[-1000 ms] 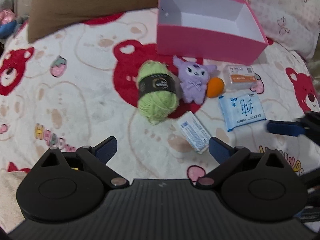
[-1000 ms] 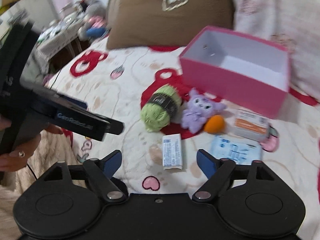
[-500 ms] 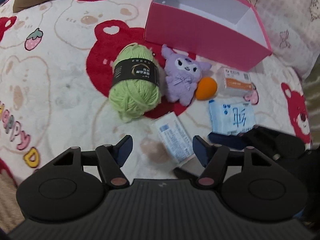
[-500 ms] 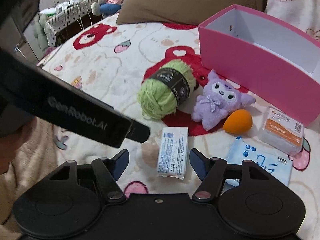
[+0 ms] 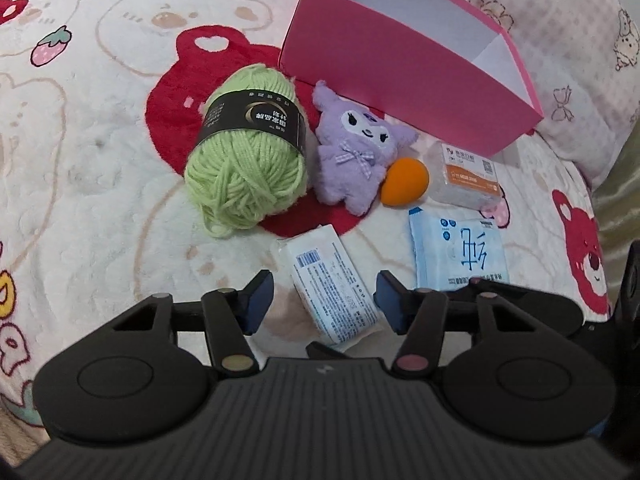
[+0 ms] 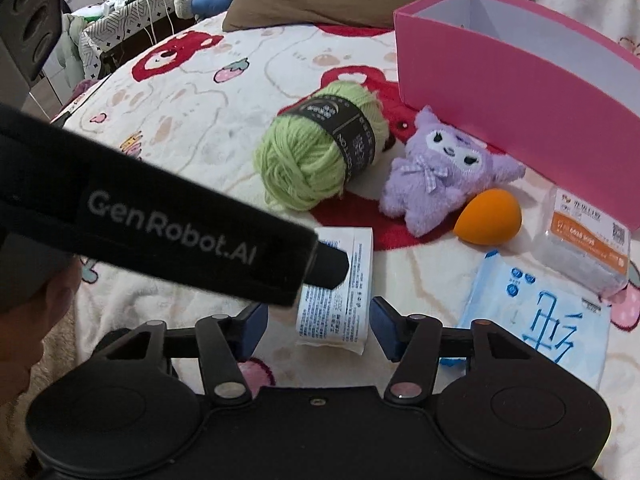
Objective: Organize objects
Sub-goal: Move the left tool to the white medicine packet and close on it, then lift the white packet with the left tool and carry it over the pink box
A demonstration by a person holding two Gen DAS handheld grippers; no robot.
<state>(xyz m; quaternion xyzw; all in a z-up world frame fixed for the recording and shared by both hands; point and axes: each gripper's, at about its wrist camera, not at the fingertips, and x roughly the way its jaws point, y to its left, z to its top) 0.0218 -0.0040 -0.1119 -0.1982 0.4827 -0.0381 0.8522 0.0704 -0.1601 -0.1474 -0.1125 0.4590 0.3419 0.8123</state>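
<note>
Left gripper (image 5: 324, 300) and right gripper (image 6: 316, 326): lowered onto packet (image 5: 332, 284), jaws closing, narrower than before, not yet touching. Box (image 5: 400, 64) at upper right awaits.

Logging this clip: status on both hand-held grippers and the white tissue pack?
Left hand-held gripper and right hand-held gripper closing, both straddling white tissue pack, pads not touching. Pink box empty. Grippers crowd each other.

Fuzzy plush toy (image 5: 356, 152) (matt), fleecy blanket (image 5: 100, 168), woolly yarn (image 5: 248, 160).
</note>
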